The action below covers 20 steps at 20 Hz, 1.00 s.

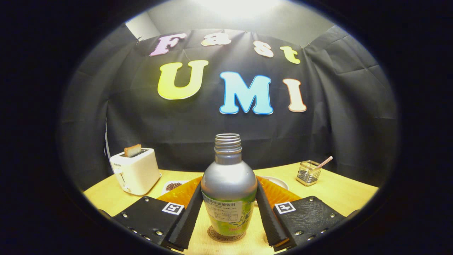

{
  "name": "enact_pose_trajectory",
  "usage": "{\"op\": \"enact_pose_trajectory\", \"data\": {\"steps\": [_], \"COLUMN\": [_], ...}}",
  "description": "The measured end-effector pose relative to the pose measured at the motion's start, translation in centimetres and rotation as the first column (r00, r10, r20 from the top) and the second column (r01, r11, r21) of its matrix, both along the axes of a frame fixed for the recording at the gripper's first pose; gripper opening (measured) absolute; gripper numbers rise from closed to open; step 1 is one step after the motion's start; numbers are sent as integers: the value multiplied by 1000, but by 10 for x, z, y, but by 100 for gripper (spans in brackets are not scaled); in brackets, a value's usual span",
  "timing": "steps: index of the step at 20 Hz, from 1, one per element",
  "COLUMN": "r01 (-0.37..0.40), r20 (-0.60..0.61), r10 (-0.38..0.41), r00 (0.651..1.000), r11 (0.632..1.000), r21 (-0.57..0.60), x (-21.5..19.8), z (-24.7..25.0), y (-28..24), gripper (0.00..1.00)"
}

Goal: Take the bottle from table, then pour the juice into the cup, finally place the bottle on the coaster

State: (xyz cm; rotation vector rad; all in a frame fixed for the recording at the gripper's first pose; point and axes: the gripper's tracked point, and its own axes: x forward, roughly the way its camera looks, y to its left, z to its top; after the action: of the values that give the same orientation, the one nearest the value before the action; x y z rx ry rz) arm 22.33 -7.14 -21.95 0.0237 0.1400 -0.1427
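A silver bottle (pixel 228 184) with a green label and no cap stands upright between my fingers. Its base rests on a round dark-rimmed coaster (pixel 216 235) on the wooden table (pixel 339 193). My gripper (pixel 229 193) is shut on the bottle, one pad (pixel 189 216) against its left side and the other pad (pixel 268 214) against its right side. The bottle hides whatever stands directly behind it.
A white toaster (pixel 136 171) with a slice of toast in it stands at the back left. Beside it lies a small plate (pixel 173 186) of brown bits. A white dish rim (pixel 277 182) peeks out behind the right finger. A small wire holder (pixel 309 173) with a stick stands back right.
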Motion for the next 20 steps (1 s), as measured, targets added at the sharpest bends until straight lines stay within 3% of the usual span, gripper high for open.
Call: {"op": "enact_pose_trajectory", "data": {"steps": [8,20], "r01": [-56,-40], "r20": [-84,-18], "r10": [55,41], "r00": [995,999], "r11": [998,997], "r21": [-13,71], "x": [24,25], "z": [-58,-61], "y": [18,10], "gripper": [79,80]}}
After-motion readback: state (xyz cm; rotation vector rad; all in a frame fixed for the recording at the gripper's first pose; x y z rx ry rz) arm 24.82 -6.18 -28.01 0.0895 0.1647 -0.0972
